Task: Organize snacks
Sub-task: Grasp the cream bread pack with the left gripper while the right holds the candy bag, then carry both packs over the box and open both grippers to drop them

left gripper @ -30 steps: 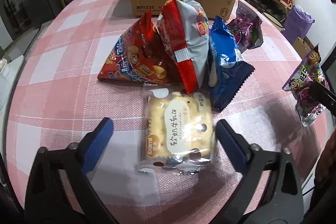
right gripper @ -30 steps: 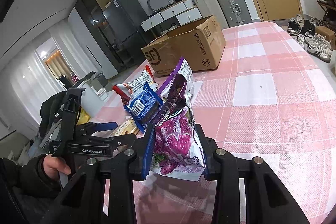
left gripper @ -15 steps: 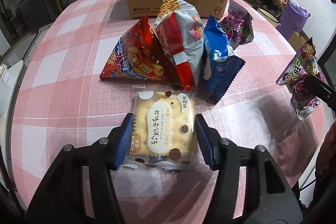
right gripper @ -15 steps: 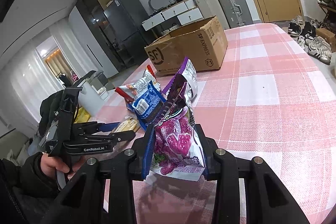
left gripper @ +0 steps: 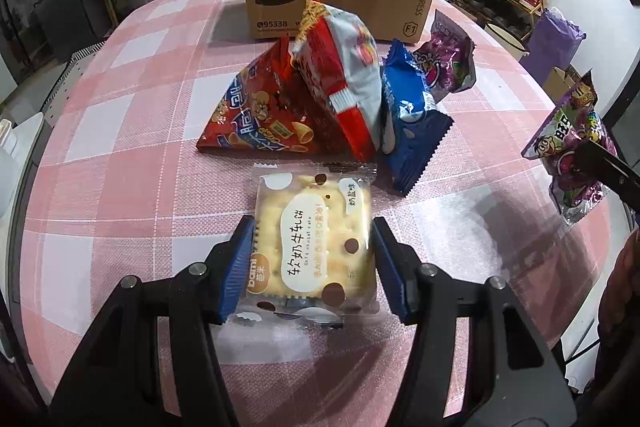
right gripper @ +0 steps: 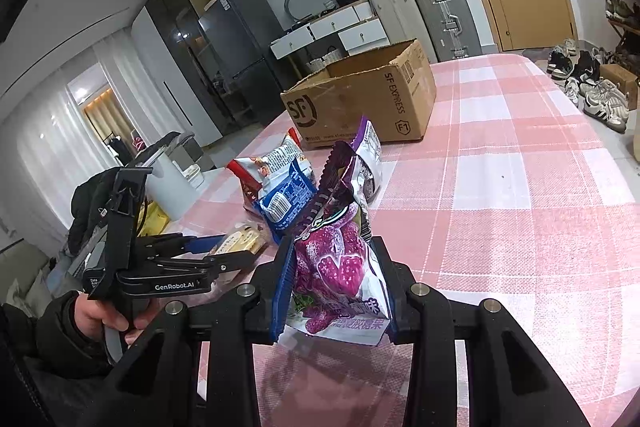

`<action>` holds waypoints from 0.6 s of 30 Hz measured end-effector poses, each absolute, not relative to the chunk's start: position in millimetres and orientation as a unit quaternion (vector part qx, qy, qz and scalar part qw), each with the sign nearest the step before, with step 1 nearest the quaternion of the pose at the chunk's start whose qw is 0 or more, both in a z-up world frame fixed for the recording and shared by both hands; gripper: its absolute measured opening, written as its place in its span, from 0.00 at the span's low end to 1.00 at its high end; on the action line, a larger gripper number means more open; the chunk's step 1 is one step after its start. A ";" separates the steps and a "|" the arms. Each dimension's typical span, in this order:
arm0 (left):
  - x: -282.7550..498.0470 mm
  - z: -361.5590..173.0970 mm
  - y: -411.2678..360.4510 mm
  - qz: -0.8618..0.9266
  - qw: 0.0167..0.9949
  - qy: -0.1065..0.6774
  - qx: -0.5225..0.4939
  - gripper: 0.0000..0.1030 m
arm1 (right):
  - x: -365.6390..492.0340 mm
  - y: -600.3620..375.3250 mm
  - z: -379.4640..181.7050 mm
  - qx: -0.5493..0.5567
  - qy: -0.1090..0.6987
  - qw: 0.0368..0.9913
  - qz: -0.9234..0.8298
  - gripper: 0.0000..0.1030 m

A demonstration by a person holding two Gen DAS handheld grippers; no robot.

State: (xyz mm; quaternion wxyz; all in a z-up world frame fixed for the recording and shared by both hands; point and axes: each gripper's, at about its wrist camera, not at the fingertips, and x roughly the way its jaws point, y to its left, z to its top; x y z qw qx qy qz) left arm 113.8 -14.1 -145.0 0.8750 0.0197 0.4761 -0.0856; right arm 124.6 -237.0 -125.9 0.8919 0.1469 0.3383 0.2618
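Only left view shows left fingers pinching cracker pack; right fingers clamp purple bag.

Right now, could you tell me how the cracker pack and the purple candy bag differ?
The cracker pack is pale yellow, flat and square; the purple candy bag is crinkled. The cracker pack lies on the table; the candy bag is held upright above it. Each is gripped by a hand-held gripper.
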 end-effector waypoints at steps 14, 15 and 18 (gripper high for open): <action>95.3 -117.5 8.0 -0.082 0.890 0.449 -0.004 0.53 | 122.5 -223.1 -103.7 0.126 0.324 0.897 0.274 0.35; 94.8 -114.6 9.3 -0.081 0.891 0.446 -0.005 0.53 | 123.0 -221.7 -101.3 0.123 0.322 0.898 0.275 0.35; 93.9 -104.8 12.8 -0.080 0.896 0.438 -0.006 0.53 | 125.8 -221.1 -96.5 0.122 0.318 0.900 0.273 0.35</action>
